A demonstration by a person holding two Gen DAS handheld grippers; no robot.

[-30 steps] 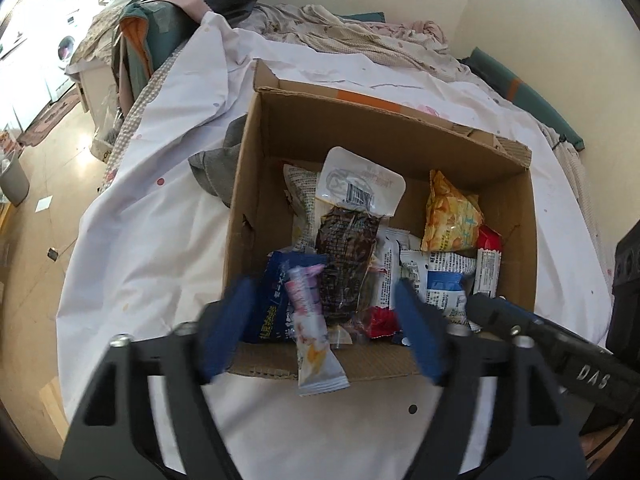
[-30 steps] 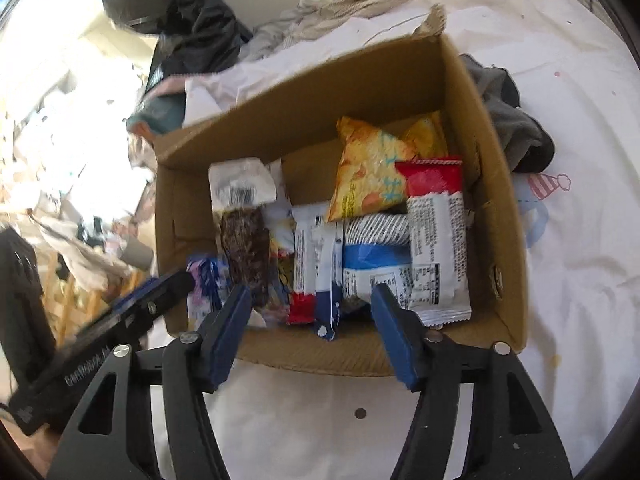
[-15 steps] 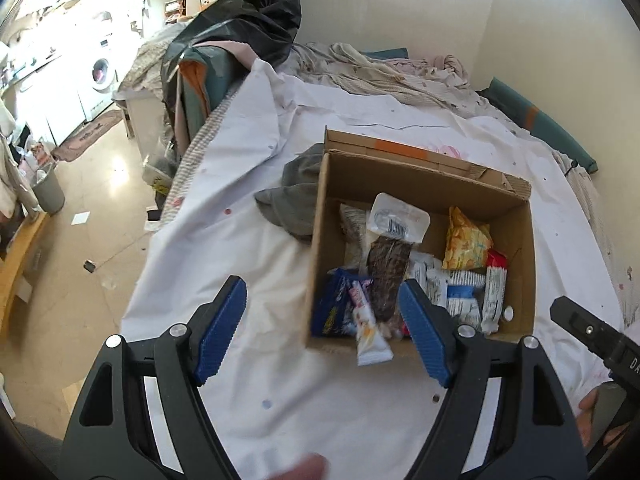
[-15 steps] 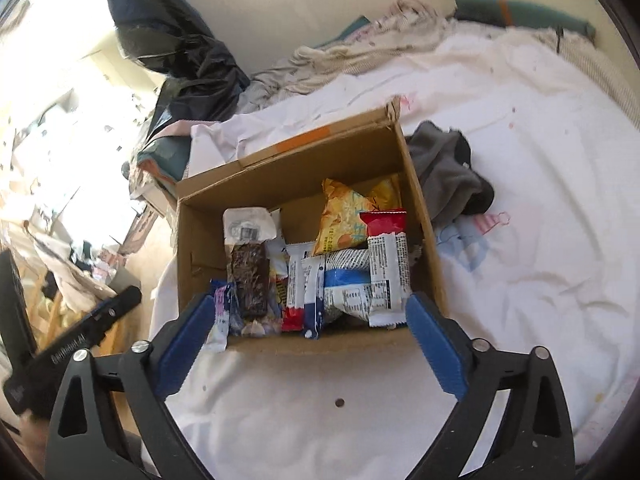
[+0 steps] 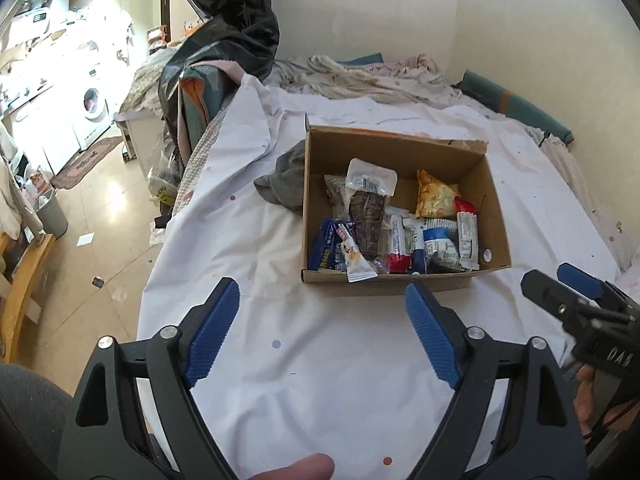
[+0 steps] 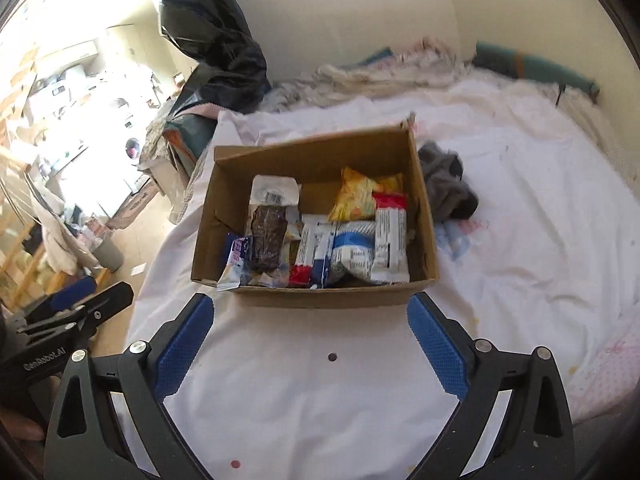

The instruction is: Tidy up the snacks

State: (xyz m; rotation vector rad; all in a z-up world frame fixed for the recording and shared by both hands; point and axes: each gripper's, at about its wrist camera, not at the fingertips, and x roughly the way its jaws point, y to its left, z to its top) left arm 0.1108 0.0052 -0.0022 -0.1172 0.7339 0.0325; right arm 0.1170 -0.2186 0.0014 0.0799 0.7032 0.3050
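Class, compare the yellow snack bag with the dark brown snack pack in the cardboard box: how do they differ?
The yellow snack bag is bright and printed; the dark brown snack pack has a clear wrapper with a white barcoded top. The yellow bag sits toward the box's far right; the brown pack is longer and lies left of centre. Both lie in the cardboard box.

Bare sheet (image 5: 320, 360) before box (image 5: 400, 284); cloth (image 5: 286, 178) beside.

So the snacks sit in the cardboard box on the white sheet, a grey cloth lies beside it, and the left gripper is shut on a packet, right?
Not quite: the left gripper is open and holds nothing, as the left wrist view shows. The snacks in the cardboard box, the white sheet and the grey cloth are as stated.
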